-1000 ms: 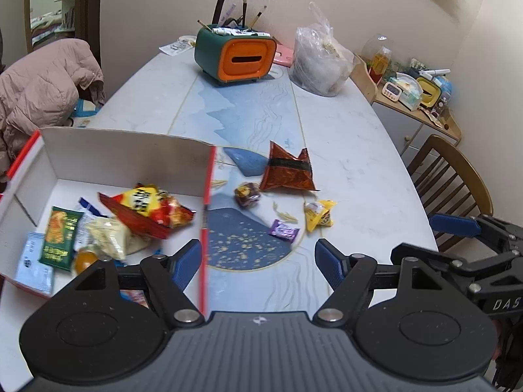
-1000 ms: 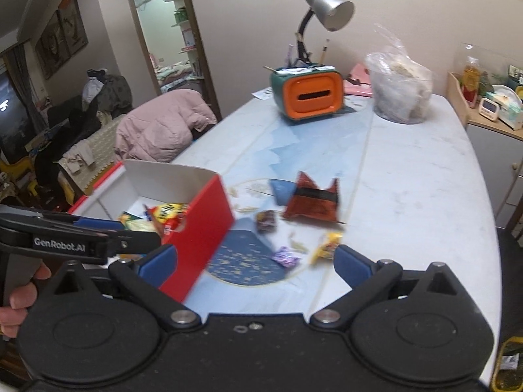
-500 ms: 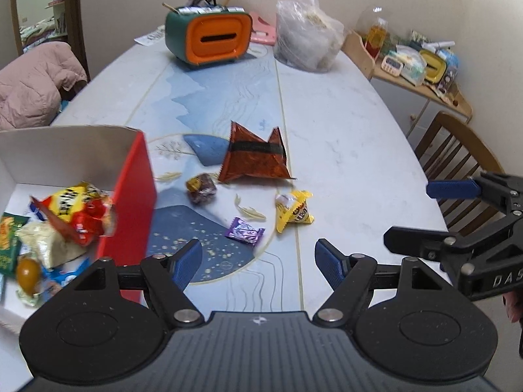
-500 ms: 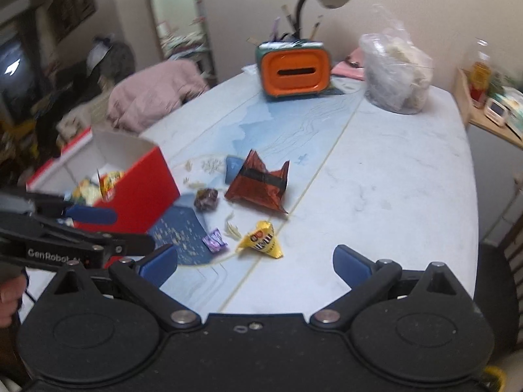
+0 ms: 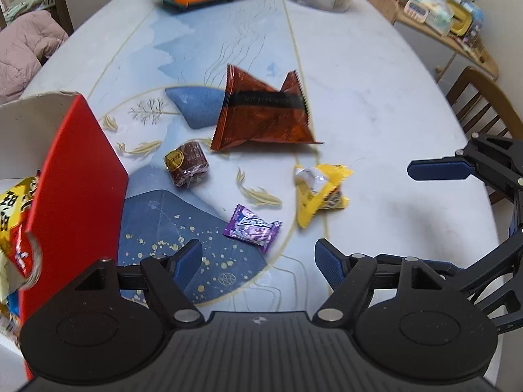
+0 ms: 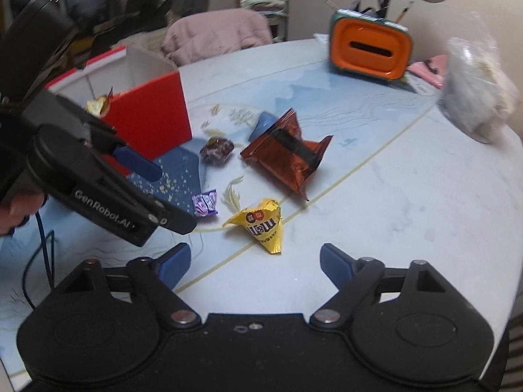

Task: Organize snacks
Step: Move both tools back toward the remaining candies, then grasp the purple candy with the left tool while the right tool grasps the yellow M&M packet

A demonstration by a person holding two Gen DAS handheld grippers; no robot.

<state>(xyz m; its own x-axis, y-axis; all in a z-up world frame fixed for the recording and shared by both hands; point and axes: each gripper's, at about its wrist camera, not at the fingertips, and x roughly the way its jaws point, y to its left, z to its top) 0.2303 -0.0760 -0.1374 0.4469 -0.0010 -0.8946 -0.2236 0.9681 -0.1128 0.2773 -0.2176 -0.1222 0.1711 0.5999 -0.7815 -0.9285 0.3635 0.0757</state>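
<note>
The left hand-held gripper (image 5: 258,254) hovers spread and empty over the tabletop (image 5: 376,104), the purple candy (image 5: 252,228) just ahead, its long axis slanting from upper left to lower right. The right hand-held gripper (image 6: 255,263) is closing with nothing between its jaws; the yellow packet (image 6: 263,223) lies just beyond, its narrow end pointing toward the gripper. Farther off lie a brown candy (image 5: 185,167) and an orange bag (image 5: 263,114), beside the red box (image 5: 78,176).
</note>
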